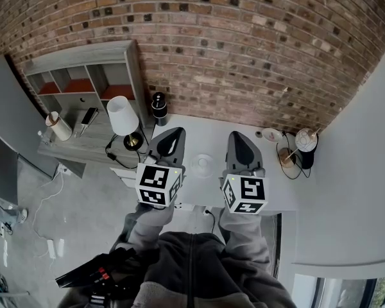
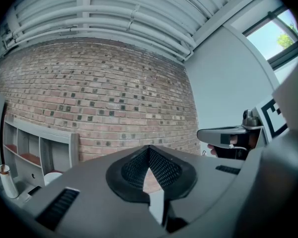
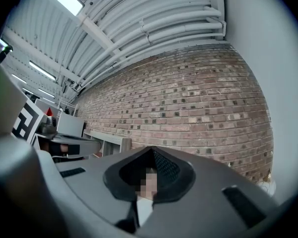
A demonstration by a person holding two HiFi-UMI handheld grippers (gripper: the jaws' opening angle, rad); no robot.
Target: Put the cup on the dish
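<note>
A pale round dish [image 1: 202, 164] lies on the white table [image 1: 199, 130], between my two grippers. A small cup [image 1: 269, 134] stands at the back right of the table, near the brick wall. My left gripper [image 1: 173, 133] is held over the table's left part, jaws together, with nothing in them. My right gripper [image 1: 236, 136] is level with it on the dish's right, also shut and empty. Both gripper views point up at the wall: neither the left gripper [image 2: 149, 150] nor the right gripper [image 3: 151, 152] has the cup or dish in sight.
A white ball lamp [image 1: 306, 140] and a round wooden coaster [image 1: 285, 159] sit by the cup. A black speaker [image 1: 158, 108] stands at the table's back left. A white table lamp [image 1: 122, 117] and a grey shelf unit [image 1: 83, 82] are further left.
</note>
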